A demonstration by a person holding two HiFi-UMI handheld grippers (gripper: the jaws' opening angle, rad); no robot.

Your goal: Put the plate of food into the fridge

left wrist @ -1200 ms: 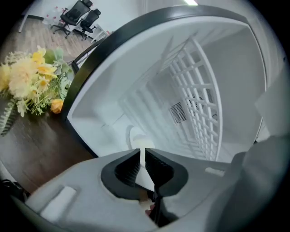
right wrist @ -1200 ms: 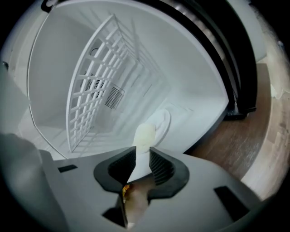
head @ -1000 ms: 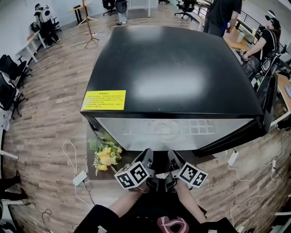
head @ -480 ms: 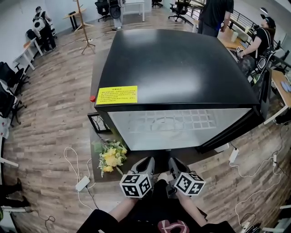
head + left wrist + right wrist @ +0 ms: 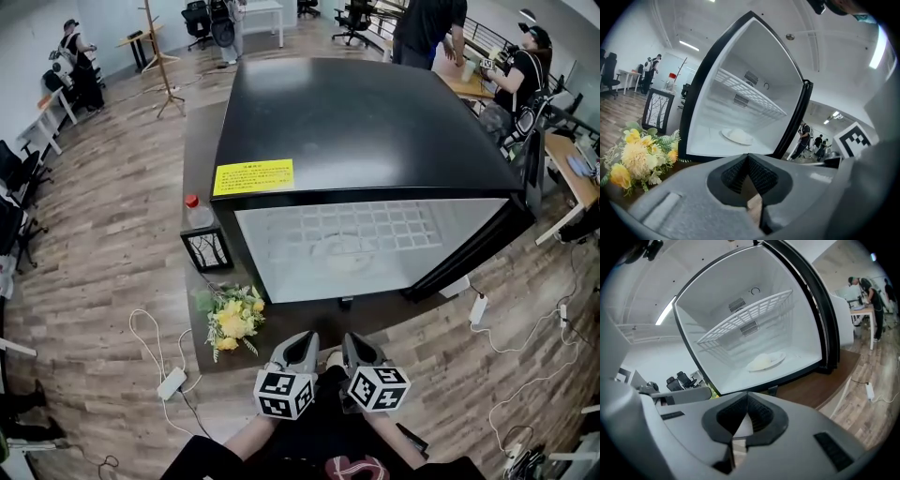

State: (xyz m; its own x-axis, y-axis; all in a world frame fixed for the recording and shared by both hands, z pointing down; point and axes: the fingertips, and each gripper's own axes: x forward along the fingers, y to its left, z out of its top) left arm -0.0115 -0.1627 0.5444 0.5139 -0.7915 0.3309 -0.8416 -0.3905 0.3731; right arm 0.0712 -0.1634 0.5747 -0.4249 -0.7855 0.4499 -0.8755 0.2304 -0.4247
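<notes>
The black fridge stands on a low brown table with its door swung open to the right. Inside, the white plate of food rests on the fridge floor under a wire shelf; it also shows as the plate in the left gripper view and the plate in the right gripper view. My left gripper and right gripper sit side by side close to my body, well short of the fridge. The left gripper is shut and empty. The right gripper is shut too, with nothing between its pads.
A bunch of yellow flowers lies on the table's front left. A black lantern frame and a red-capped bottle stand beside the fridge's left wall. Power strips and cables lie on the wooden floor. People stand at desks behind.
Both grippers have drawn back from the fridge opening toward my body. The view has pulled away, bringing the lantern frame and the bottle into sight.
</notes>
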